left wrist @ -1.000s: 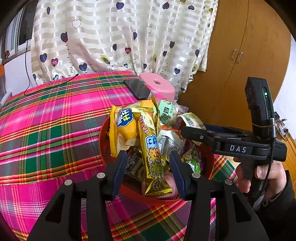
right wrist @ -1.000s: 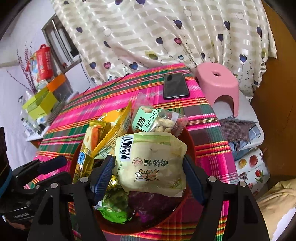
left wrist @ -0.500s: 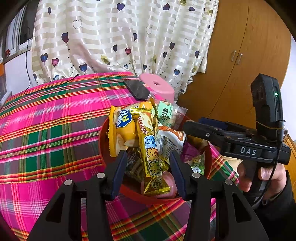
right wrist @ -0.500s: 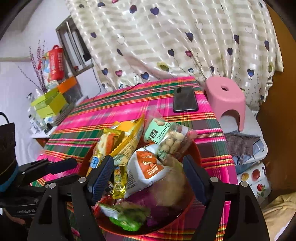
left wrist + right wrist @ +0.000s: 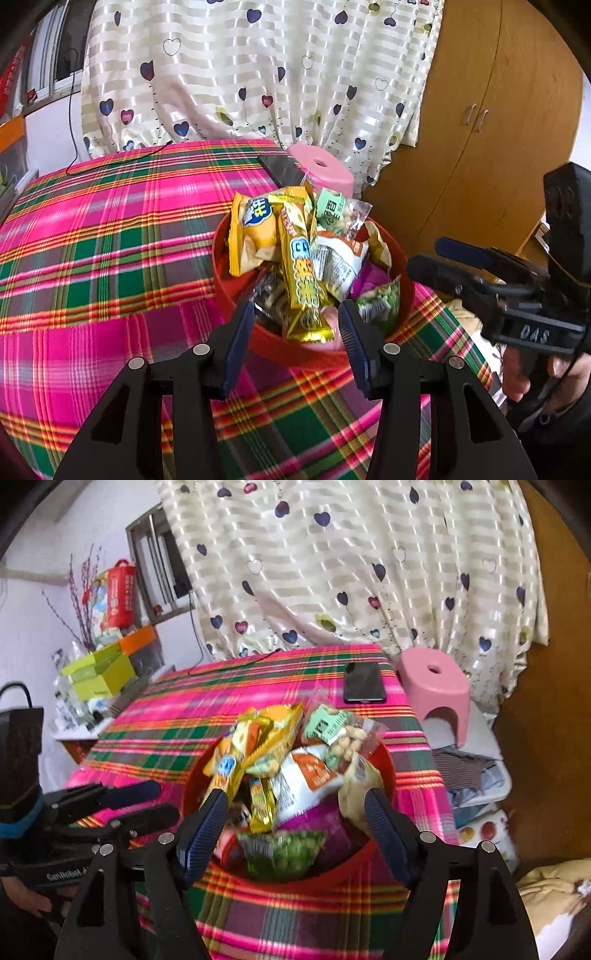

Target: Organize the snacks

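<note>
Left wrist view: left gripper [image 5: 295,325] is hovering with jaws apart at the near rim of the red bowl [image 5: 221,266], gripping nothing. Right gripper [image 5: 295,812] is also hanging spread and empty over the snacks [image 5: 295,775] heaped in it, on the plaid tablecloth [image 5: 92,258].

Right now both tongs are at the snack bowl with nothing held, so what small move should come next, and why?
Probably ease the left tongs forward and close on the long yellow bar. It stands on end at the near rim of the red bowl, already lined up between the open tongs and free to grab, while the right tongs hang open over the pile, holding nothing.
</note>
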